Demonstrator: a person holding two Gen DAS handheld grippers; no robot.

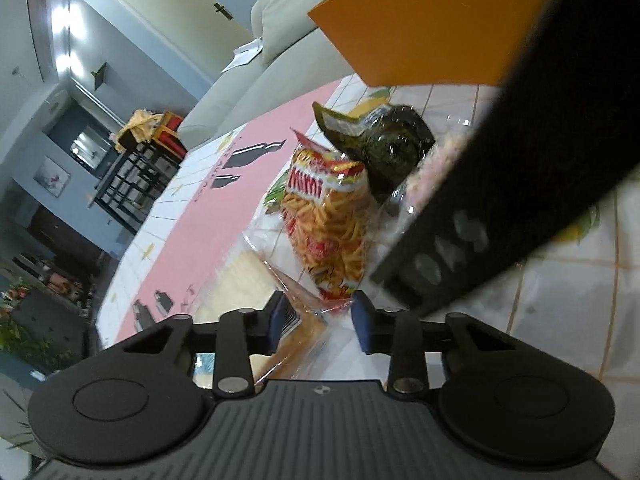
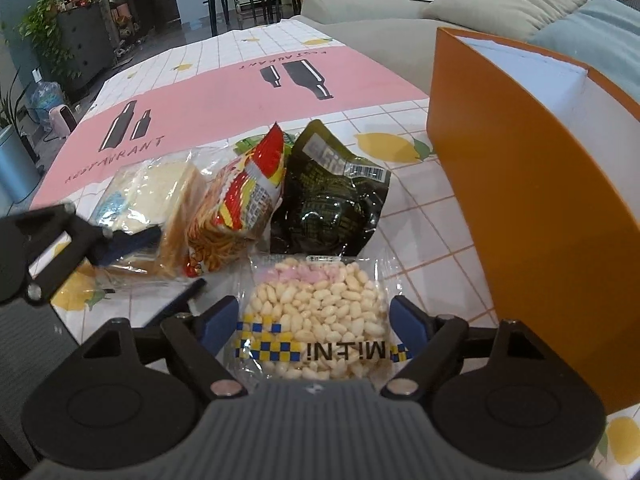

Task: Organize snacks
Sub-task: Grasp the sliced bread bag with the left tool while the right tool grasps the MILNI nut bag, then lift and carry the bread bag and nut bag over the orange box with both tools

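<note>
Right gripper [image 2: 316,322]: blue pads spread wide, straddling the clear puffed-snack pack [image 2: 320,312] flat on the tablecloth [image 2: 420,248]. Pads sit at its two sides, not visibly pressing yet. I read this as the grasp step on that pack.

Left gripper [image 1: 320,314]: jaws parted, the clear tail of the Mimi stick-snack bag [image 1: 326,216] lying in the gap, pads apparently not closed on it. Wrapped sandwich [image 1: 240,280] lies right beside it.

Next for the right: close on the pack, lift, carry right to the orange box [image 2: 520,208]. The box looks like the destination, that's my guess.

Behind the pack, touching it: the dark green pouch [image 2: 324,196], with the Mimi bag against its left side. Tight cluster, so lift straight up before translating.

The box wall stands high and close on the right, so the pack needs height to clear the rim. Open tablecloth farther back, sofa [image 2: 360,8] beyond the table edge.
</note>
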